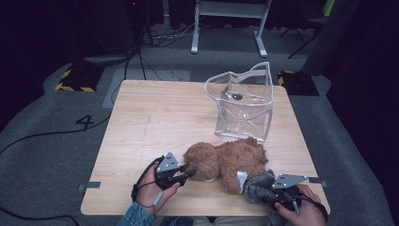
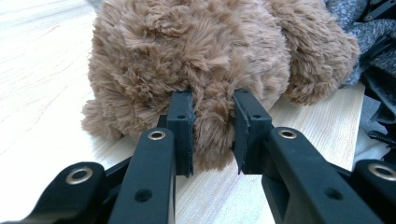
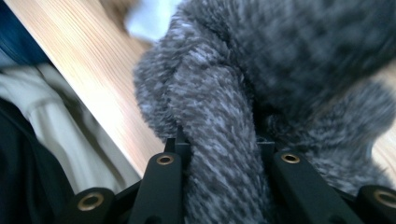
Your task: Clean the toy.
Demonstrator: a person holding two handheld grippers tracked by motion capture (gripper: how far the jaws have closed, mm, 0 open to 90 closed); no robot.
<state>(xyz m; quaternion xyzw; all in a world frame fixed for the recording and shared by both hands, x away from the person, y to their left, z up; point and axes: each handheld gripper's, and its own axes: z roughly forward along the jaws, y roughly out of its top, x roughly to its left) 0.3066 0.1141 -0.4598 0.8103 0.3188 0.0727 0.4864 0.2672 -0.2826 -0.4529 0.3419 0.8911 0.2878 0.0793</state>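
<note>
A brown plush teddy bear (image 1: 226,160) lies on its side near the front of the wooden table (image 1: 155,122). My left gripper (image 1: 186,175) is at the bear's left end, and in the left gripper view it (image 2: 212,109) is shut on a tuft of the bear's fur (image 2: 196,46). A grey knitted cloth (image 1: 256,186) lies bunched against the bear's right side near the table's front edge. My right gripper (image 1: 263,194) is buried in it. In the right gripper view that gripper (image 3: 222,140) is shut on a thick fold of the grey cloth (image 3: 280,56).
A clear plastic bag (image 1: 244,103) stands upright and open at the back right of the table, just behind the bear. A small white tag (image 1: 241,179) shows between bear and cloth. The table's front edge is close under the right gripper.
</note>
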